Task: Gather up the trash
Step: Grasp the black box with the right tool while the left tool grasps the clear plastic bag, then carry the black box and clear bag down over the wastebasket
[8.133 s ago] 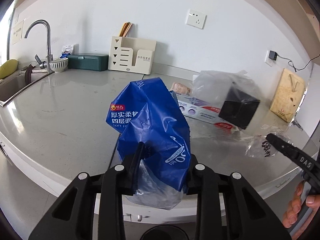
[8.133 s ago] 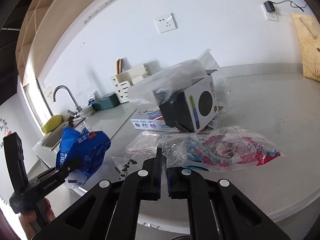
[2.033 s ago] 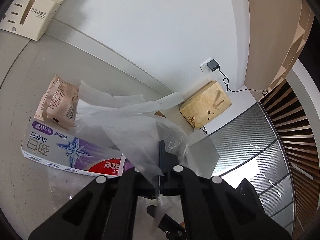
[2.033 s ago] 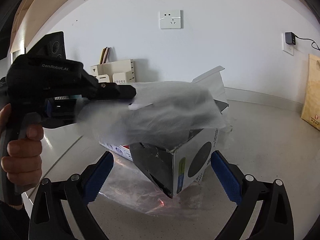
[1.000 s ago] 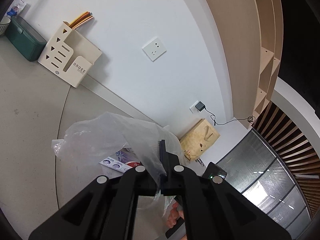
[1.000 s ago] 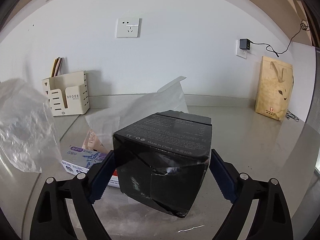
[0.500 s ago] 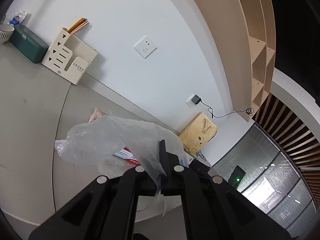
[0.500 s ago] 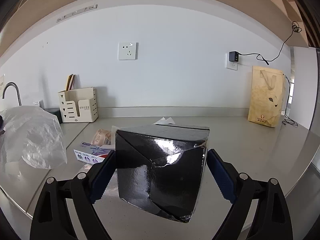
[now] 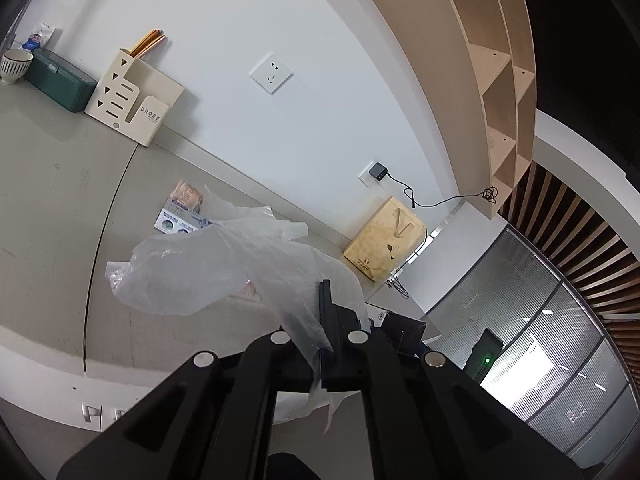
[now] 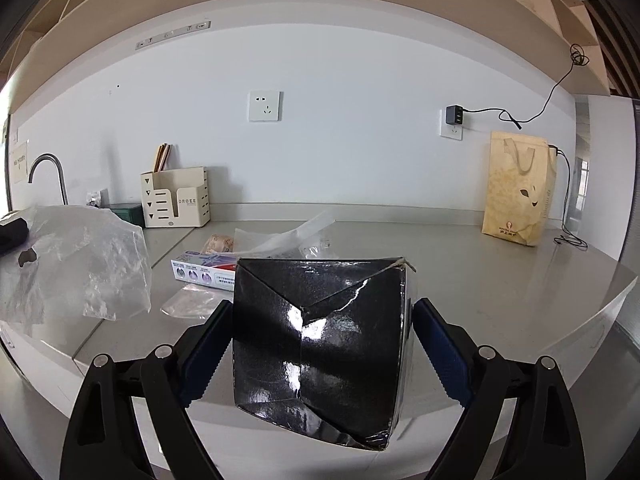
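Note:
My left gripper (image 9: 320,344) is shut on a crumpled clear plastic bag (image 9: 208,272) and holds it in the air above the counter's front edge; the bag also shows at the left of the right wrist view (image 10: 76,264). My right gripper (image 10: 320,344) is shut on a torn black cardboard box (image 10: 320,344) and holds it off the counter in front of me. On the grey counter (image 10: 480,272) behind lie a purple-and-white toothpaste box (image 10: 204,270), a tan snack packet (image 10: 218,245), white crumpled paper (image 10: 288,236) and a clear plastic wrapper (image 10: 192,304).
A cream utensil holder (image 10: 176,198), a green box (image 9: 60,84) and a bowl (image 9: 14,65) stand at the back by the faucet (image 10: 48,172). A yellow paper bag (image 10: 518,188) stands at the back right. Wooden shelves (image 9: 500,92) hang above.
Both grippers have pulled back toward the counter's front edge with their loads. The black box sits lower and nearer in the right view; the bag has shifted slightly.

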A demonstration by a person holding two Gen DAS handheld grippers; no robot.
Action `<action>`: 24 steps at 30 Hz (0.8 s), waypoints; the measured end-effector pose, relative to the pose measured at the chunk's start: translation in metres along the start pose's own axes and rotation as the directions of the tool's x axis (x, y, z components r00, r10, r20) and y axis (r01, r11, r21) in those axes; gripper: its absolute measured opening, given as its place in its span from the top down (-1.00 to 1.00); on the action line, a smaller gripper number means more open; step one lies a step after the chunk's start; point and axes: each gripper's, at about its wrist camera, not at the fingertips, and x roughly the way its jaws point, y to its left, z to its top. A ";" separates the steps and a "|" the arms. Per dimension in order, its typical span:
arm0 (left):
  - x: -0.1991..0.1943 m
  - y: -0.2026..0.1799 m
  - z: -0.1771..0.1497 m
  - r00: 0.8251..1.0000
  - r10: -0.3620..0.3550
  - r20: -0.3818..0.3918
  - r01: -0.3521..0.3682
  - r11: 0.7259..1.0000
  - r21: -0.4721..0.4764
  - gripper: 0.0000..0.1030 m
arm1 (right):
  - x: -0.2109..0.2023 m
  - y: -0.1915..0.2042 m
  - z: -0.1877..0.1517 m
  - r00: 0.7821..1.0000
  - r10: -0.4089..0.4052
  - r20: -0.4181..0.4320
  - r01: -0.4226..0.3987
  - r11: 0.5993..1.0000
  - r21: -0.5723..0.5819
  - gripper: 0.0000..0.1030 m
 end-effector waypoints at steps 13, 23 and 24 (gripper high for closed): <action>-0.014 -0.009 -0.081 0.989 0.044 -0.138 -0.039 0.999 0.036 0.98 | -0.056 -0.001 -0.073 0.996 0.014 -0.084 -0.014 1.000 0.002 -0.76; -0.001 0.002 -0.143 0.958 0.112 -0.265 -0.094 0.992 0.082 0.98 | -0.069 -0.008 -0.134 0.984 0.027 -0.178 -0.029 1.000 -0.005 -0.76; 0.000 0.006 -0.148 0.954 0.117 -0.275 -0.099 0.992 0.079 0.98 | -0.067 -0.008 -0.139 0.981 0.032 -0.189 -0.035 0.999 -0.008 -0.76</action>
